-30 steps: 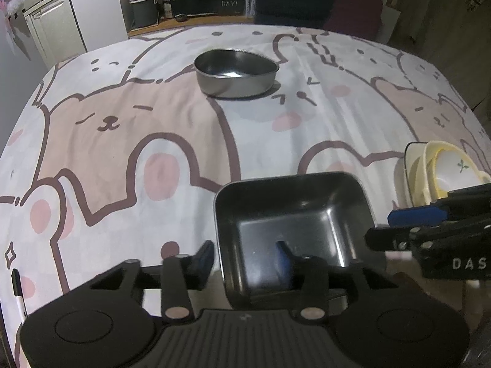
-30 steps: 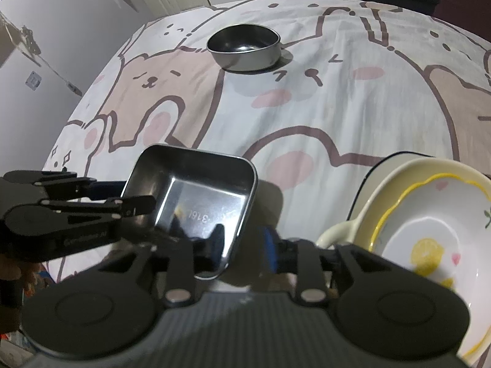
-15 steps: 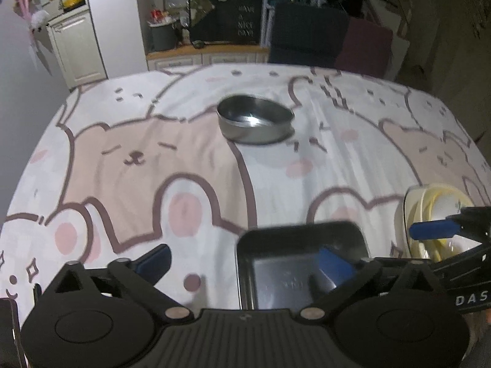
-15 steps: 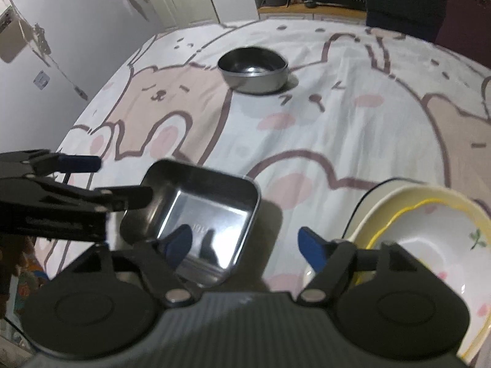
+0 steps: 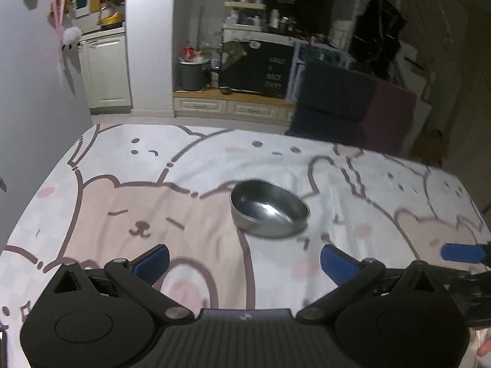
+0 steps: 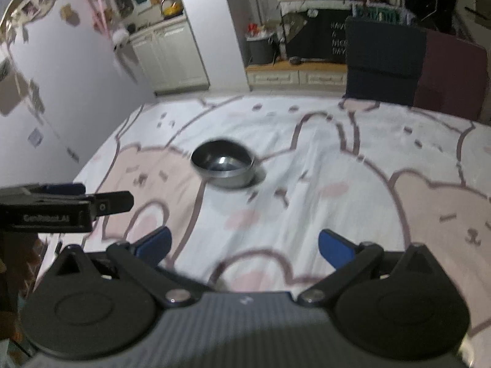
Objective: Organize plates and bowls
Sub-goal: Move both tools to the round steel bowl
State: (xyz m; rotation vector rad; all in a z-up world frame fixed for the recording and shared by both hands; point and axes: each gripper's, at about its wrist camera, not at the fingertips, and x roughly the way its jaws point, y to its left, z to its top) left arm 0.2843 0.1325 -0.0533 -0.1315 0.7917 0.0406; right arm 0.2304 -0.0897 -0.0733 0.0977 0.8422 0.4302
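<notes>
A round steel bowl stands alone mid-table on the bear-print cloth, well beyond both grippers. My left gripper is open wide, with nothing but cloth between its blue pads. It also reaches in from the left of the right wrist view as the left gripper. My right gripper has its jaws opening wide, and nothing is between them. A blue fingertip of the right gripper shows at the right edge of the left wrist view. The square steel tray and the ceramic bowls are out of view.
A dark blue and maroon chair back stands against the table's far edge. White cabinets and a cluttered shelf unit lie beyond. A grey wall runs along the table's left side.
Both grippers opened and let go of the square steel tray, then rose and tipped upward. The tray and the ceramic bowls dropped out of view below.
</notes>
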